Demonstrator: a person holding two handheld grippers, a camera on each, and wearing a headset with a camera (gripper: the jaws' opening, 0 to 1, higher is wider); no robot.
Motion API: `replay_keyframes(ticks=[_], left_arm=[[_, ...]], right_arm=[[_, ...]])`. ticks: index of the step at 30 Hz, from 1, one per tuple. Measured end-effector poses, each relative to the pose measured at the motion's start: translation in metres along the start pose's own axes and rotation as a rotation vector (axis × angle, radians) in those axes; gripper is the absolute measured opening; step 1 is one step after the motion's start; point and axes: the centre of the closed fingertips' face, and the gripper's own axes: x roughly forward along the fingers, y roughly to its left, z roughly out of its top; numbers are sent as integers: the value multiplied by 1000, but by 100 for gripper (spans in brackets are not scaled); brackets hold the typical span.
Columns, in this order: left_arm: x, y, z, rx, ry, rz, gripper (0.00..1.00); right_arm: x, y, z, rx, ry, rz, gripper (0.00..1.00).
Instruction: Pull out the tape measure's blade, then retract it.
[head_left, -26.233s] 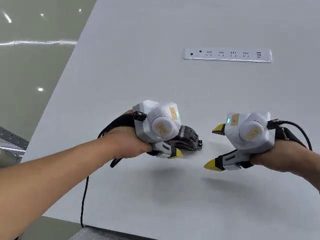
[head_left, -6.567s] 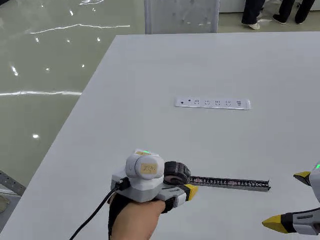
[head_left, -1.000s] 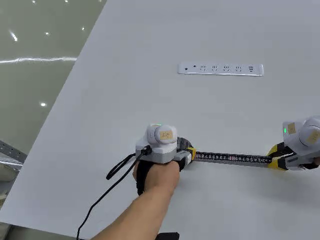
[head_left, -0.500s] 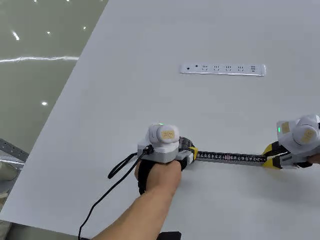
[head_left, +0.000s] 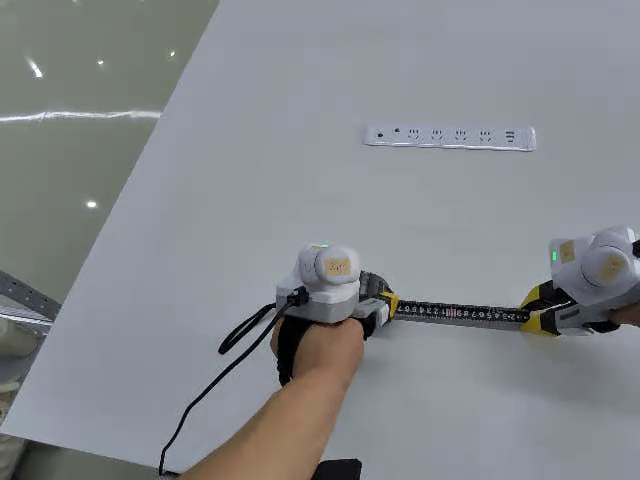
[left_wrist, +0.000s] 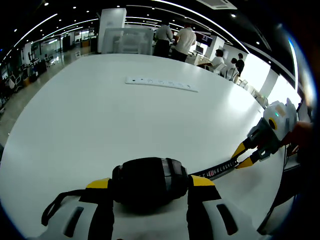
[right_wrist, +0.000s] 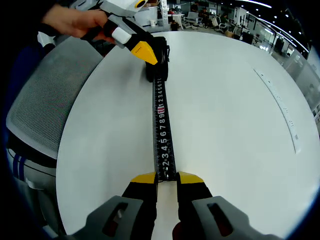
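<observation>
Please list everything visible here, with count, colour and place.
flat white table: one, white, under everything.
long white plastic power strip: one, white, table's far side.
round black tape measure case: one, black, near side.
black numbered metal blade: one, black, flat on table, extended from case.
grey mesh chair: one, grey, beside table.
thin black cable: one, black, over near edge.
left gripper: one, white-yellow, shut on case.
right gripper: one, white-yellow, shut on blade tip.

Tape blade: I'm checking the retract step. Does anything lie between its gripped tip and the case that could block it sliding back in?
Nothing visible does. The blade runs straight over bare table from the right gripper to the case in the left gripper; the power strip lies well off to one side.
</observation>
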Motion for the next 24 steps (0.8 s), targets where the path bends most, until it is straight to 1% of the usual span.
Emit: replay_keyframes(ticks=[11,24], left_arm=[[-1,-1,1,2,-7,-17,54],[-1,-1,1,-1,-8,-12,54]], right_arm=[[7,-2,13,-9,-14,6,10],[14,-2,26,-24,-22,16,10]])
